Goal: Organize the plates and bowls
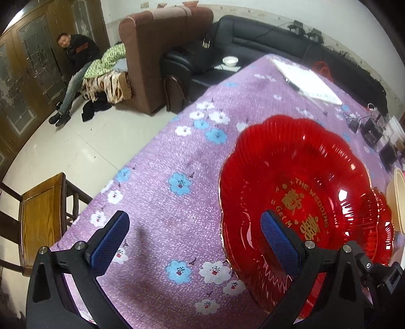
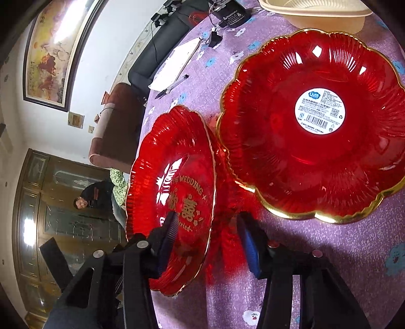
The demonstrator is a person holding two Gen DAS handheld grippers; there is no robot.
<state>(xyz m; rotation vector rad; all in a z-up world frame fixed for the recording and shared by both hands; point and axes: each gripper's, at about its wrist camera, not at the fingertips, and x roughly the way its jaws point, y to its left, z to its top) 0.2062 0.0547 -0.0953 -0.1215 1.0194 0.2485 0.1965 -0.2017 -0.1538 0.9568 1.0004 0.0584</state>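
Observation:
A red see-through plate (image 2: pixel 172 157) with gold "THE WEDDING" lettering stands tilted on its edge on the purple flowered tablecloth (image 2: pixel 329 253). It sits between the jaws of my right gripper (image 2: pixel 208 243). The left finger lies against the plate's lettered face, and a gap shows between the blue right pad (image 2: pixel 250 250) and the rim. A larger red plate (image 2: pixel 303 151) with a gold rim and a white sticker lies flat beside it. My left gripper (image 1: pixel 195 243) is open wide above the cloth, its right finger at the near side of the lettered plate (image 1: pixel 291 164). The gold-rimmed plate (image 1: pixel 379 222) shows behind it.
A beige bowl (image 2: pixel 316 12) stands beyond the gold-rimmed plate. Paper with a pen (image 2: pixel 174 68) and black chargers (image 2: pixel 233 14) lie farther along the table. A wooden chair (image 1: pixel 40 215) stands at the table's left edge. A person (image 1: pixel 76 65) sits by the brown sofa.

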